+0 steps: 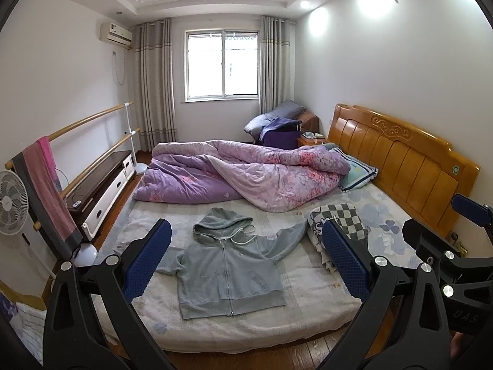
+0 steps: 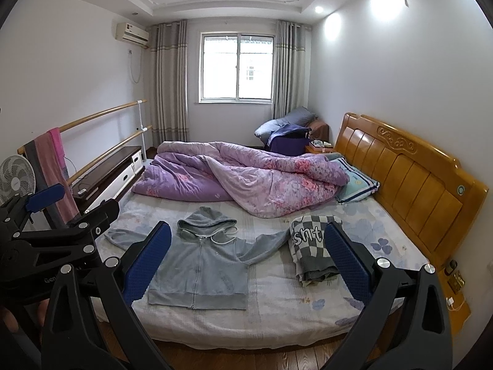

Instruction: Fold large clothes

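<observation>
A grey-blue zip hoodie (image 1: pixel 229 273) lies flat and face up on the bed, hood toward the quilt, sleeves spread to both sides. It also shows in the right wrist view (image 2: pixel 203 266). My left gripper (image 1: pixel 246 231) is open and empty, held above the near edge of the bed. My right gripper (image 2: pixel 248 234) is open and empty too, just to the right of the left one; it shows at the right edge of the left wrist view (image 1: pixel 443 231). The left gripper shows at the left of the right wrist view (image 2: pixel 74 212).
A folded checked garment (image 2: pixel 311 249) lies right of the hoodie. A purple floral quilt (image 1: pixel 240 172) is bunched along the far half of the bed. A wooden headboard (image 1: pixel 400 157) is on the right. A fan (image 1: pixel 10 203), a rail with a towel (image 1: pixel 46 191) and a low cabinet (image 1: pixel 101 185) stand at left.
</observation>
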